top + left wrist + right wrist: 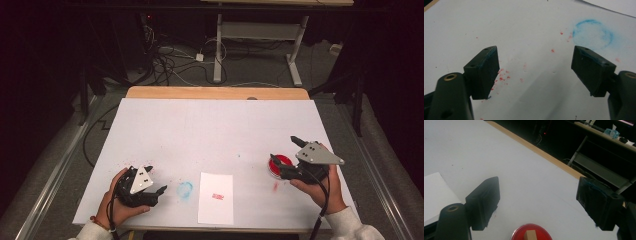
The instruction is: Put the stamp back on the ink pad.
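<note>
A round red ink pad (283,161) sits at the table's right, with a small wooden block (530,235) standing in it. The same red ink pad (532,229) lies low between my right gripper's jaws. My right gripper (284,149) (539,182) hovers over the pad, open and holding nothing. A white paper card (216,197) near the front edge carries a red stamp mark (217,196). My left gripper (156,181) (536,52) rests at the front left, open, with bare sheet between its jaws.
A white sheet (215,130) covers the table, with its wooden edge (215,93) at the back. A blue ring stain (185,189) (594,33) and red specks (502,76) mark the sheet. Cables and a desk frame (260,45) stand beyond the table.
</note>
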{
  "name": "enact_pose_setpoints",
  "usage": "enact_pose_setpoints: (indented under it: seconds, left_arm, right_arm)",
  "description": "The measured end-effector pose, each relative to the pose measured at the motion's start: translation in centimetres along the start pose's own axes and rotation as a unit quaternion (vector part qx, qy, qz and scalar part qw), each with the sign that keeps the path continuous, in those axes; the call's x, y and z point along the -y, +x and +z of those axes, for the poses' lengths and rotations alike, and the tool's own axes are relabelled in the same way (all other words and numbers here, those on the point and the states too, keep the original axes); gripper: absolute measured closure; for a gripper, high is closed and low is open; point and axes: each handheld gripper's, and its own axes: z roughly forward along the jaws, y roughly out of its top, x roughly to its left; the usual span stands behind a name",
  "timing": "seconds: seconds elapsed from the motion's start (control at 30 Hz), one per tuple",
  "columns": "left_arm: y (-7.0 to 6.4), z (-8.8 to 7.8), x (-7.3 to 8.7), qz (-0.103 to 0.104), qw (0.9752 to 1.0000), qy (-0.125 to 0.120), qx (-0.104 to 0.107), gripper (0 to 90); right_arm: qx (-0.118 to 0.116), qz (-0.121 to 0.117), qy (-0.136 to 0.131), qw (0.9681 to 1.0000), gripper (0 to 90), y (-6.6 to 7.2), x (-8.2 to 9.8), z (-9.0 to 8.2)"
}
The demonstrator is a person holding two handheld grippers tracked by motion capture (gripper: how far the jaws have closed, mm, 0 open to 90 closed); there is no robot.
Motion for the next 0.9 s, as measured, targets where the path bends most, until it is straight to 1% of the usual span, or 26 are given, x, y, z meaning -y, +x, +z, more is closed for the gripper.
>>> enact_pose_setpoints:
  seconds: [0.1, 0.17, 0.27, 0.5, 0.63, 0.73, 0.9]
  left_arm:
    - [0.0, 0.0, 0.0, 0.001, 1.0000, 0.000, 0.000, 22.0]
    - [-0.1, 0.0, 0.0, 0.003, 1.0000, 0.000, -0.001, 22.0]
    - [-0.1, 0.0, -0.1, 0.001, 1.0000, -0.002, -0.002, 22.0]
    - [-0.1, 0.0, -0.1, 0.002, 1.0000, -0.001, -0.002, 22.0]
    - [-0.1, 0.0, -0.1, 0.002, 1.0000, -0.001, -0.001, 22.0]
    - [-0.2, 0.0, -0.1, 0.003, 1.0000, 0.000, -0.001, 22.0]
    - [-0.2, 0.0, -0.1, 0.002, 1.0000, -0.001, -0.001, 22.0]
  right_arm:
    - [-0.002, -0.002, -0.005, 1.0000, 19.5, 0.1, 0.2, -0.3]
    - [-0.002, -0.001, -0.001, 1.0000, 19.5, 0.2, 0.4, -0.4]
    - [-0.005, -0.002, -0.003, 1.0000, 19.5, 0.3, 0.7, -0.7]
    - [0.000, -0.005, -0.005, 1.0000, 19.4, 0.4, 1.4, -1.4]
    - [0.001, -0.012, -0.004, 0.9999, 19.3, 0.5, 1.8, -1.7]
    - [0.004, -0.007, -0.007, 0.9999, 19.3, 0.5, 2.2, -2.0]
    - [0.005, -0.012, -0.006, 0.9999, 19.3, 0.7, 3.1, -2.3]
